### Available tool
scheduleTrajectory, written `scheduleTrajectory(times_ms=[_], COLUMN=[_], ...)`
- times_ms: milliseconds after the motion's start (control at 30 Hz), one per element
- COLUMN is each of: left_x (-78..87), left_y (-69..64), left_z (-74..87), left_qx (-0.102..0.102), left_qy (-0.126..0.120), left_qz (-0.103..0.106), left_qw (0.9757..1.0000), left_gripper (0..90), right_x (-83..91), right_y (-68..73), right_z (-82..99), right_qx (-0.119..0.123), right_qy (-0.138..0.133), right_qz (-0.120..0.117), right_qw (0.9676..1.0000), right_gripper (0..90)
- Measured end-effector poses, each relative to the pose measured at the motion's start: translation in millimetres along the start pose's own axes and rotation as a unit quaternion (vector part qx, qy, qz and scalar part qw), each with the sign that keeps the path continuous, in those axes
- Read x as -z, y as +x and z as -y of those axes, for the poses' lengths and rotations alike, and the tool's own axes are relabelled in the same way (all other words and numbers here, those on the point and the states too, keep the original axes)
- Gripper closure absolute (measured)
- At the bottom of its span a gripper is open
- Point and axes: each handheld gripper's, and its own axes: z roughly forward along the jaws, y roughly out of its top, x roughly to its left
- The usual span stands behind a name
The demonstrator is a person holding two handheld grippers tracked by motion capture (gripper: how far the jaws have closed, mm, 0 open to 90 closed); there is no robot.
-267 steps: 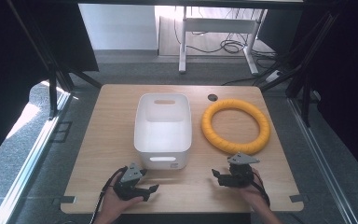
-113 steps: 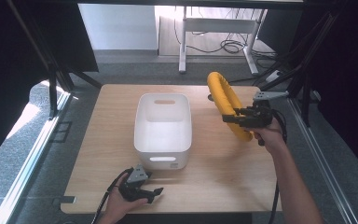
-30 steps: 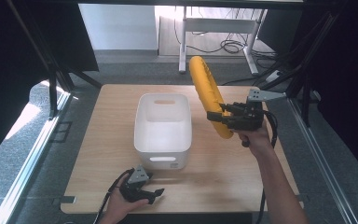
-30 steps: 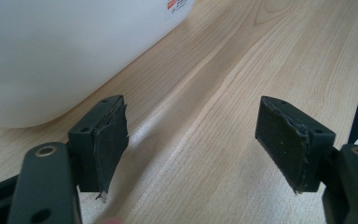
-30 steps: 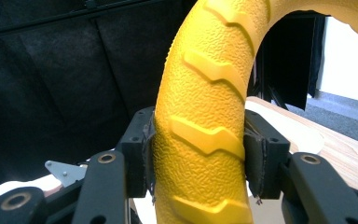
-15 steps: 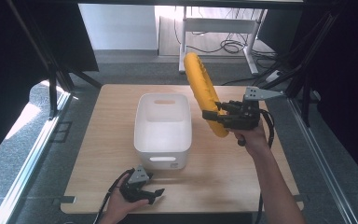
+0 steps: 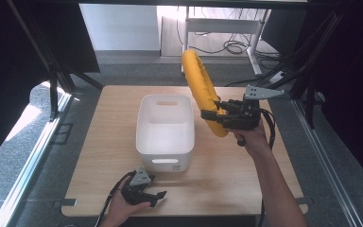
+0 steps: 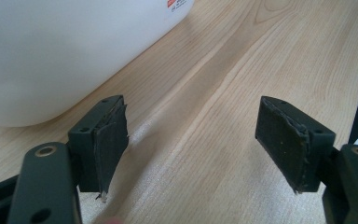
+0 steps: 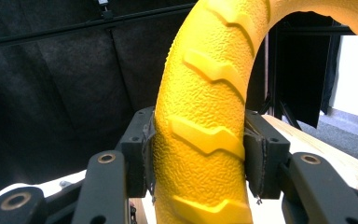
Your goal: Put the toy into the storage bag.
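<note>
Fingers point(image 9: 256, 161) of right gripper point(image 7: 213, 116) clamped on both sides of yellow ring point(image 7: 202, 90), pads pressed into its textured surface. Ring held upright on edge, clear of wooden table point(image 7: 246, 179), just right of white bin point(image 7: 164, 142). Left gripper point(image 7: 150, 195) low at near table edge, jaws spread wide, nothing between pads point(image 8: 109, 144), bin wall just beside.
</note>
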Motion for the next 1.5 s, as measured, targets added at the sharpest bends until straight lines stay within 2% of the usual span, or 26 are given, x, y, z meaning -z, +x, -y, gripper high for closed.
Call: scheduleTrajectory(times_ms=[300,533,1500], left_x=[-0.5,-0.1,-0.8], left_y=[-0.1,0.1,0.7], left_z=[0.1,0.0,0.1], left_qx=[0.0,-0.001,-0.003], left_qy=[0.001,0.001,0.005], left_qz=[0.0,0.0,0.0], left_qw=[1.0,1.0,1.0], left_gripper=[25.3,25.3,25.2], right_x=[-5.1,-9.6,-30.7], right_y=[2.7,8.8,18.9], right_z=[-2.2,-7.6,-14.2], right_qx=[0.0,0.013,0.016], right_qy=[-0.002,-0.002,-0.008], right_qz=[-0.006,-0.015,-0.042], right_qw=[1.0,0.9998,0.9989], right_gripper=[51.8,51.8,51.8])
